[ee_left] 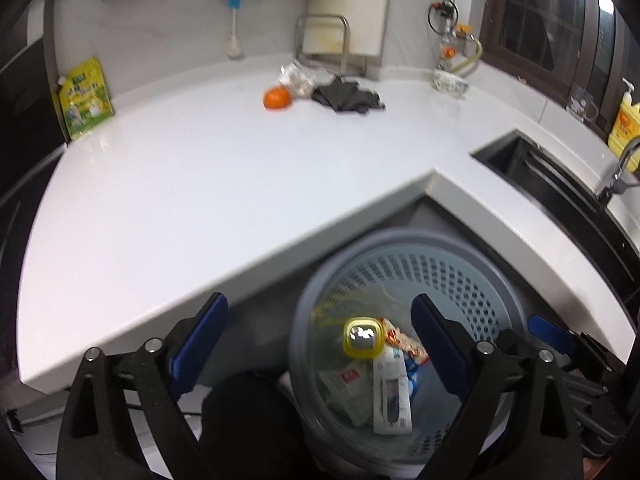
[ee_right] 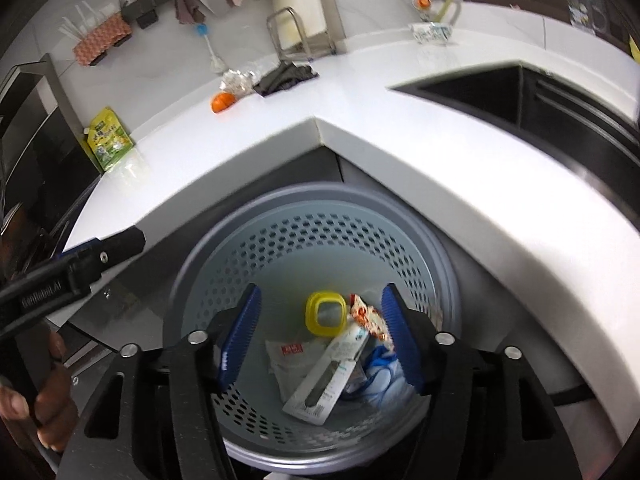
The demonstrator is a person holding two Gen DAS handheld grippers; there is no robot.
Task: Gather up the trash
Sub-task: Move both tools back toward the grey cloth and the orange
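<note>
Below the corner of a white bench (ee_left: 224, 168), a perforated grey bin (ee_right: 320, 240) sits on the floor, holding a white packet (ee_right: 320, 380), a plastic wrapper (ee_right: 292, 356), a blue bag (ee_right: 384, 376), a yellow lid (ee_right: 325, 314) and a red snack wrapper (ee_right: 366, 314). Both the left tool (ee_left: 320, 344) and the right tool (ee_right: 320, 336) hover open and empty above it. An orange (ee_left: 277, 97), crumpled foil (ee_left: 298, 76) and a dark cloth (ee_left: 348, 96) lie at the bench's back.
</note>
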